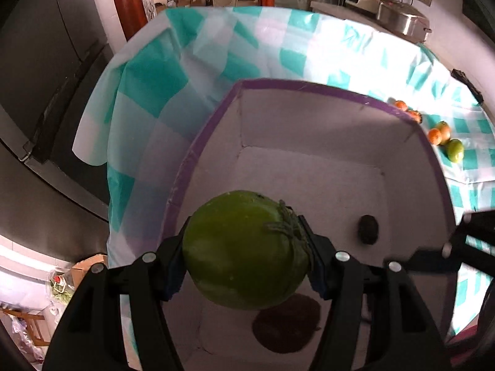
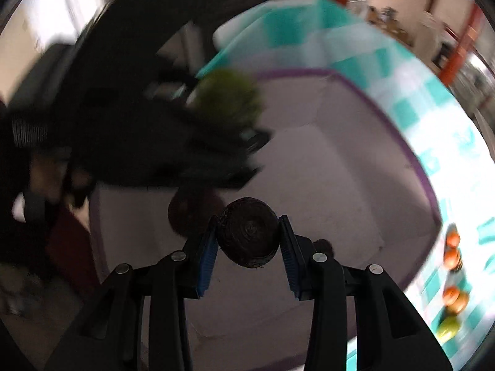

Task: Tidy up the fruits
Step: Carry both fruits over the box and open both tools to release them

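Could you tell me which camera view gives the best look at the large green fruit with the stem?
The left wrist view: the large green fruit with the stem sits sharp and close, clamped in the left gripper. The right wrist view shows only a motion-blurred green patch.

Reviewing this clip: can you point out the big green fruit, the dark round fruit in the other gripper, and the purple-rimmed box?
big green fruit [image 1: 244, 250]: left wrist view, middle of its green skin.
dark round fruit [image 2: 247, 235]: right wrist view, centre of its facing end.
purple-rimmed box [image 1: 297, 86]: left wrist view, far purple rim.
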The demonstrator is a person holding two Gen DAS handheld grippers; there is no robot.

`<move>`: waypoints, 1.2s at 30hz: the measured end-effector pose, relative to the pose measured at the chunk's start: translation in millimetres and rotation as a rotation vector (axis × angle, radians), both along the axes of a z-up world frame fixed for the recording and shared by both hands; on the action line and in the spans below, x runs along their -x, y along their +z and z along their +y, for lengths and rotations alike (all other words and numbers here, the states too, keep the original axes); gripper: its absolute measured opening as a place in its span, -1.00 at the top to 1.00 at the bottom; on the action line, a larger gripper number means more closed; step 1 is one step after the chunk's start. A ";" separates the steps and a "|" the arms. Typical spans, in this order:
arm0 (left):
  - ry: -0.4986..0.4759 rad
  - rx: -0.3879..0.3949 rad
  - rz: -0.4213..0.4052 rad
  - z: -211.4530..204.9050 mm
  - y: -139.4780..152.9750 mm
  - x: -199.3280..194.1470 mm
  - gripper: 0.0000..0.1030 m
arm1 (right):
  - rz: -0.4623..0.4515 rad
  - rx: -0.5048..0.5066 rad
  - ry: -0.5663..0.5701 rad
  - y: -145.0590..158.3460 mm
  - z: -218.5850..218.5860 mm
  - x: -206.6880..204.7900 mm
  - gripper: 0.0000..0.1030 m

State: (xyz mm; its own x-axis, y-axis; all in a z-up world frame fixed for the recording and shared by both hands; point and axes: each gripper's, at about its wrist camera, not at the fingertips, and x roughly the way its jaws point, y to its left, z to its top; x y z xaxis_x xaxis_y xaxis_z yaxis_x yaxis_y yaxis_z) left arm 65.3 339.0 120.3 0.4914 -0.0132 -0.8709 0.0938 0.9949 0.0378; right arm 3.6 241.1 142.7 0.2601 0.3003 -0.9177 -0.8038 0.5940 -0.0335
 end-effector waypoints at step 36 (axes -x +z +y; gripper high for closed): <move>-0.022 -0.138 -0.257 -20.8 18.9 33.7 -0.94 | -0.009 -0.263 -0.240 -4.1 -84.1 1.7 -0.41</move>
State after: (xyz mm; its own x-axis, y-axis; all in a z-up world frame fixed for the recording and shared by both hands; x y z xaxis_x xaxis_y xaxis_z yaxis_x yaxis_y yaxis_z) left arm 31.6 318.2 139.2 0.6969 0.0835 -0.7123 0.0856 0.9764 0.1983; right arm 1.9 157.1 138.6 0.3592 0.4559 -0.8143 -0.6408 0.7548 0.1399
